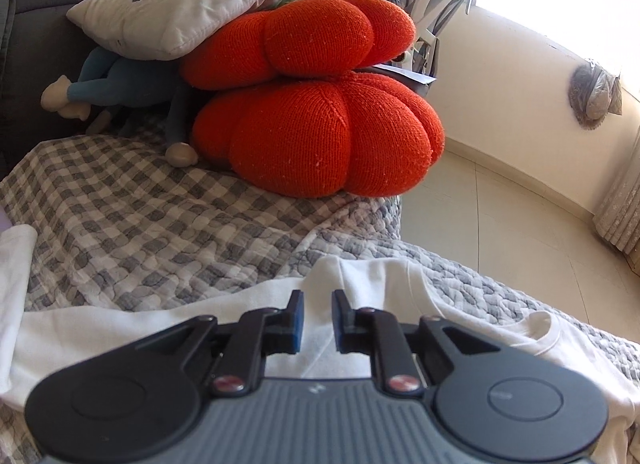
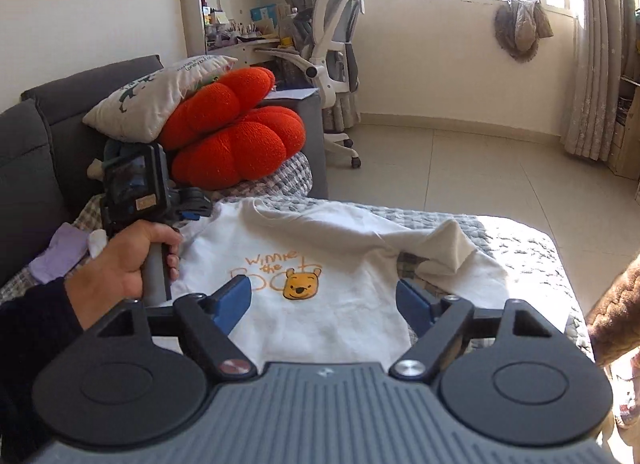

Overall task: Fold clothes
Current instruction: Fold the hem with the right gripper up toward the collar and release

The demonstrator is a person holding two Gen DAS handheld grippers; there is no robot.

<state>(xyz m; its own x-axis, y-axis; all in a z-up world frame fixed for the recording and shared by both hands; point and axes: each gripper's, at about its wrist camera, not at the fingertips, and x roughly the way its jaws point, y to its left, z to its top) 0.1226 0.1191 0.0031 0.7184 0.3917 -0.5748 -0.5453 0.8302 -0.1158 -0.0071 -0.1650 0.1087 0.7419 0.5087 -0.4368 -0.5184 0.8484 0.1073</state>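
- The white T-shirt [image 2: 320, 264] lay print-up on the checked quilt [image 1: 160, 203], one sleeve doubled over.
- Left gripper [image 1: 317, 318] hovered narrowly parted over its edge, seemingly to pinch.
- Right gripper [image 2: 324, 300] stood spread wide, empty.

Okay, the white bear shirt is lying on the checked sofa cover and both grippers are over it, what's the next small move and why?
Probably lower the left hand-held gripper and close it on the shirt's near edge. Its jaws stand slightly apart just above the white fabric, holding nothing. The right hand-held gripper is wide open over the bear print, and one sleeve already lies folded inward, so a fold seems underway.
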